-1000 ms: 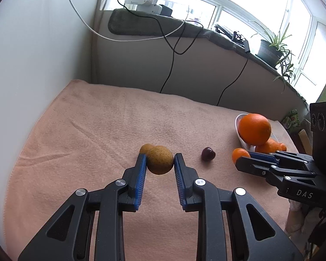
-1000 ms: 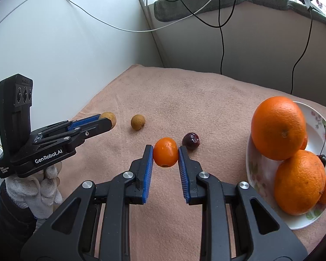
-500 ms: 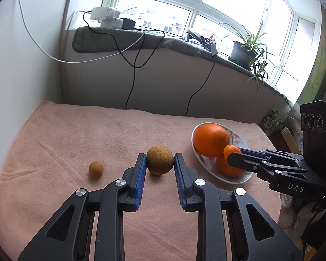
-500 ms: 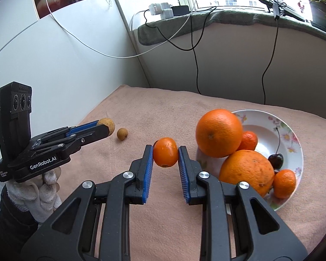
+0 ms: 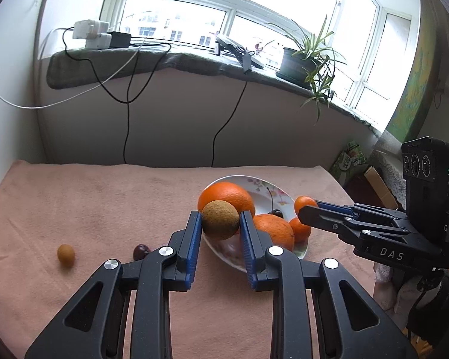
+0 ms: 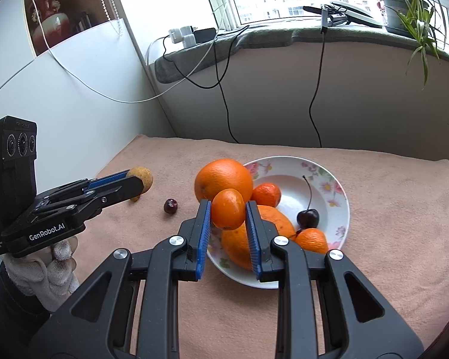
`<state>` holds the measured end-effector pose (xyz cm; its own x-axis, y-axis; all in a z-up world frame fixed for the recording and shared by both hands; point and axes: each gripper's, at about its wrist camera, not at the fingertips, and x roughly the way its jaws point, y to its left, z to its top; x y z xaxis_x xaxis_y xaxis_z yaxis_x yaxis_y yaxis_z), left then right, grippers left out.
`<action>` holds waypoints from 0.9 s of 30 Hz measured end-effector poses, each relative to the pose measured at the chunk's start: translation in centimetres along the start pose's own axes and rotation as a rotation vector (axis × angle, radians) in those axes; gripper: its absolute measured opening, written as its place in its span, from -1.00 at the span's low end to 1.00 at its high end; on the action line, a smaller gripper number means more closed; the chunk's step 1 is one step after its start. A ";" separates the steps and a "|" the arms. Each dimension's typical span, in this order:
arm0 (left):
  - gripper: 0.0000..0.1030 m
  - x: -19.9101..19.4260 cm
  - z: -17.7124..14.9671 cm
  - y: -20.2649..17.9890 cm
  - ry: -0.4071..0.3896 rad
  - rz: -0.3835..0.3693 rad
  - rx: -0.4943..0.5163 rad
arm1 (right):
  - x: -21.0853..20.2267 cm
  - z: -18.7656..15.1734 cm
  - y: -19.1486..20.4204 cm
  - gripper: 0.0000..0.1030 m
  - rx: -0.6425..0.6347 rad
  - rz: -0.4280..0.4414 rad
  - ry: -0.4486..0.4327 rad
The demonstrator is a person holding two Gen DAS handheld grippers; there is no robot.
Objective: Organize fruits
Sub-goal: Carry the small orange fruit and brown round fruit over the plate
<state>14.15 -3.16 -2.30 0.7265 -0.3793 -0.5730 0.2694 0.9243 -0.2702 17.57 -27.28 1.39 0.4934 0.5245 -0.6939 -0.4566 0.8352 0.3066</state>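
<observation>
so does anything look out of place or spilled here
Nothing is spilled or damaged. Two fruits lie loose on the cloth, off the plate: a small brown fruit and a dark cherry, left of the plate. They are simply not yet gathered.

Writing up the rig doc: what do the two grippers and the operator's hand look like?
Both the left gripper and right gripper are matte black plastic with triangular cut-outs, silver pivot screws and ribbed blue pads on the fingers. Each carries a black box with three round lenses; white lettering reads "GenRobot.AI" on the left, "DAS" on the right. The left hand wears a white knit glove.
</observation>
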 end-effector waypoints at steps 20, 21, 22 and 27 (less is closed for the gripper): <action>-0.53 6.2 1.0 -6.4 0.077 -0.070 0.091 | 0.7 -0.5 -7.5 -0.53 0.094 -0.069 0.034; -0.53 6.5 1.0 -6.6 0.083 -0.070 0.096 | 0.8 -0.5 -7.8 -0.53 0.098 -0.069 0.038; -0.53 6.8 0.9 -6.8 0.089 -0.070 0.099 | 1.0 -0.5 -8.0 -0.53 0.101 -0.069 0.041; -0.53 7.8 1.0 -7.5 0.106 -0.065 0.116 | 1.6 -0.7 -8.8 -0.53 0.111 -0.066 0.056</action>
<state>18.43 -13.03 -3.99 0.6359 -0.4354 -0.6372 0.3896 0.8938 -0.2220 21.85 -33.85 -2.90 0.4763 0.4602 -0.7492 -0.3383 0.8824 0.3269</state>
